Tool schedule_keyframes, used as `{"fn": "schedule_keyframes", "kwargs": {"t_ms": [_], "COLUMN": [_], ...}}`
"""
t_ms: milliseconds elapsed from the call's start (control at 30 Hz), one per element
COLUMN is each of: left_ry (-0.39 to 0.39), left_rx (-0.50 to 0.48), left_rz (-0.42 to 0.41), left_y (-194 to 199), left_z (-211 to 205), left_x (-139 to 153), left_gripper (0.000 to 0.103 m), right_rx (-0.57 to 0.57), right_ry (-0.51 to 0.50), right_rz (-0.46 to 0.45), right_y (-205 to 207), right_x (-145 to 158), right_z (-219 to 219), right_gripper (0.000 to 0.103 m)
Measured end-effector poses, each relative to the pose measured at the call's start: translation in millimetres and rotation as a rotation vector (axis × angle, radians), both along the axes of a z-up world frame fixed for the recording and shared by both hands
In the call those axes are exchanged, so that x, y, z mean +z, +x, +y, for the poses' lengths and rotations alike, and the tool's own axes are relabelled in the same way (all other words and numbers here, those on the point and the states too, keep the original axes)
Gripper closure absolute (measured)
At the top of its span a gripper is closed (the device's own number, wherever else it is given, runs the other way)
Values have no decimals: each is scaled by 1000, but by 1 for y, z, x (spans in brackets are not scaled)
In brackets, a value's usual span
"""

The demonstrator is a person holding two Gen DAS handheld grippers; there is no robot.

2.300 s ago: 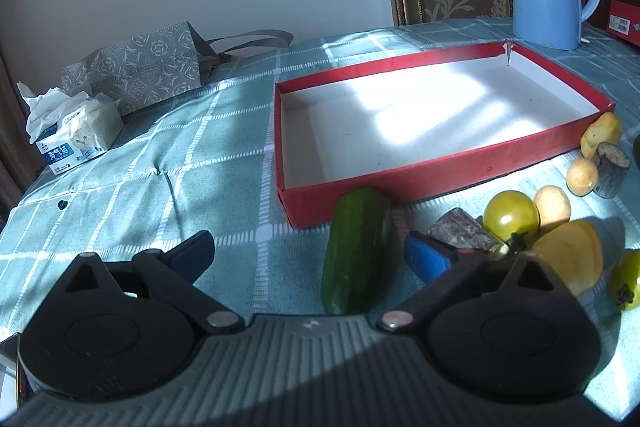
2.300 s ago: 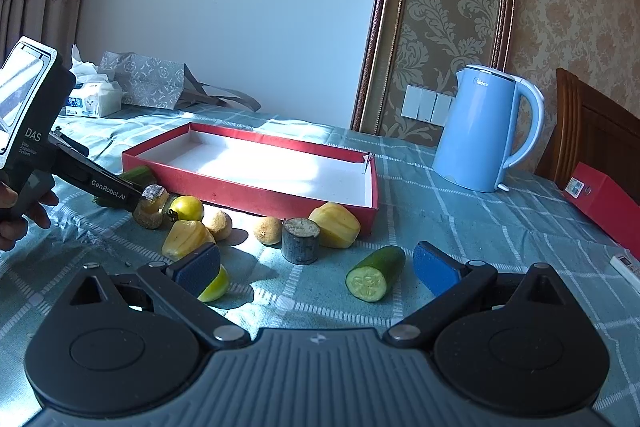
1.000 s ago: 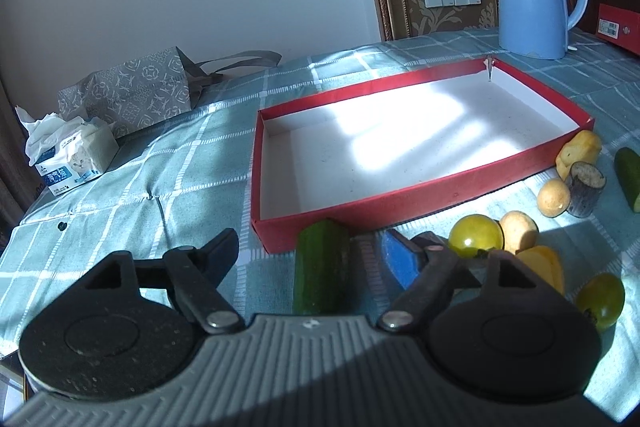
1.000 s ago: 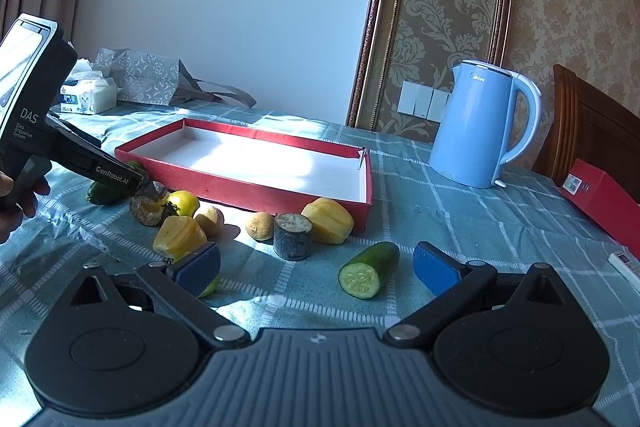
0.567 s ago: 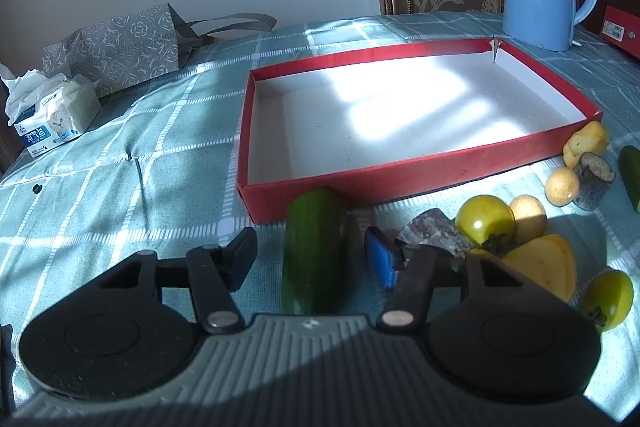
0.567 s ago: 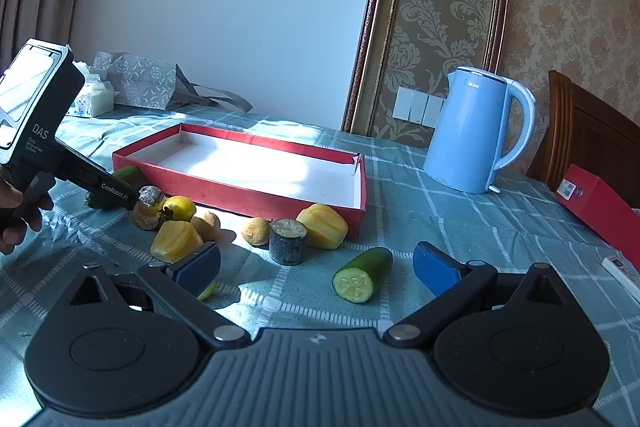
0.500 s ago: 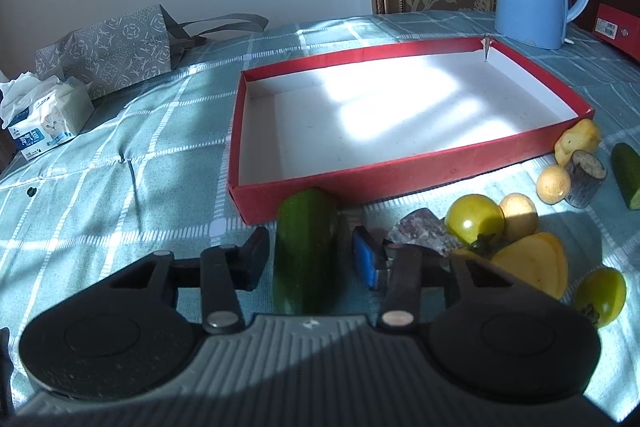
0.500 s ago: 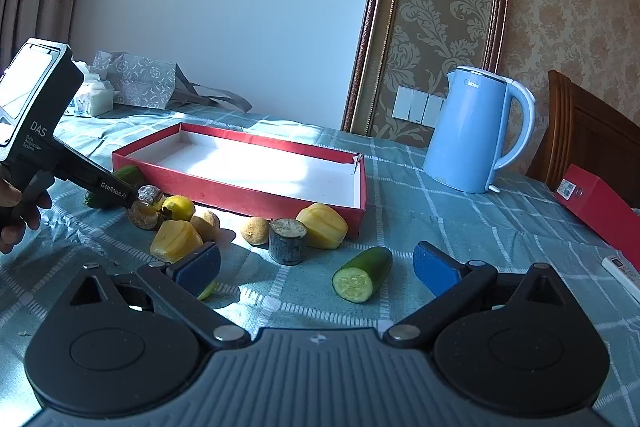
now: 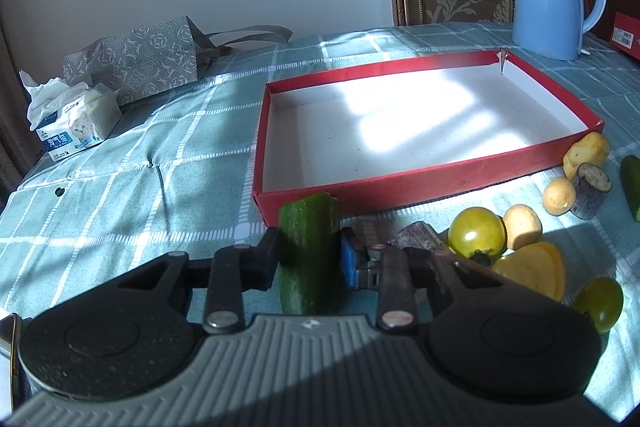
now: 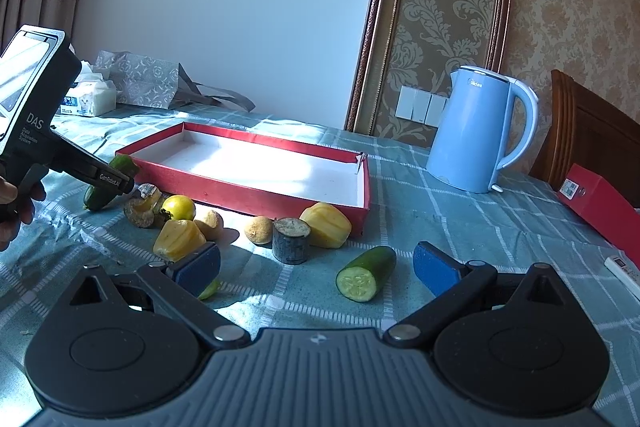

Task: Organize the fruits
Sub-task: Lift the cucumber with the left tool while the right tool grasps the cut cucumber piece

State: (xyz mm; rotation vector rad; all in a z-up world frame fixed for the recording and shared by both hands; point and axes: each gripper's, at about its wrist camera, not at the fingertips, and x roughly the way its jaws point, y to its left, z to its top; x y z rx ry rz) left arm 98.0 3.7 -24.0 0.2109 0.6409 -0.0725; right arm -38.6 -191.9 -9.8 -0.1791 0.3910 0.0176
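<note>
My left gripper [image 9: 308,263] has its jaws closing, and both pads press the sides of a dark green cucumber piece [image 9: 310,247] that lies just before the near wall of the red box [image 9: 400,183]. From the right wrist the same cucumber piece [image 10: 94,199] pokes out past the left gripper [image 10: 120,183], which a hand holds. The red box [image 10: 256,195] is white inside with nothing in it. My right gripper [image 10: 316,267] stands open above the cloth, and a cut cucumber half [image 10: 366,273] lies ahead of it, untouched.
Loose pieces lie along the box's front: a yellow-green tomato [image 9: 476,237], a yellow chunk [image 9: 532,269], small round fruits and a dark stump [image 10: 291,241]. A blue kettle [image 10: 476,131] stands behind the box. A tissue pack [image 9: 72,123] and a grey bag [image 9: 140,59] sit far left.
The left jaws have come together from wide apart until they clamp the cucumber piece. The right gripper and the fruit before it have stayed where they were.
</note>
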Motion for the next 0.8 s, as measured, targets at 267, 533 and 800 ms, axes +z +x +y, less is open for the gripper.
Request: {"fn": "schedule_keyframes", "kwargs": {"t_ms": [267,533,800], "left_ry": [-20,-55,-73], "left_rx": [21,25,19], "left_rz": [-51,-97,-133], "left_y": [-14,-25,-29], "left_z": [2,8,7], "left_x": [15,33,45], "left_gripper": [74,74,74], "right_rx": [-3,-39,-84], "right_ry": [7,57,122], "right_rz": [8,13,76], "right_y": [2,12,42], "right_x": [-3,-1,-5], "right_z": [-3,-20,-34], "right_gripper": [0,16,50]}}
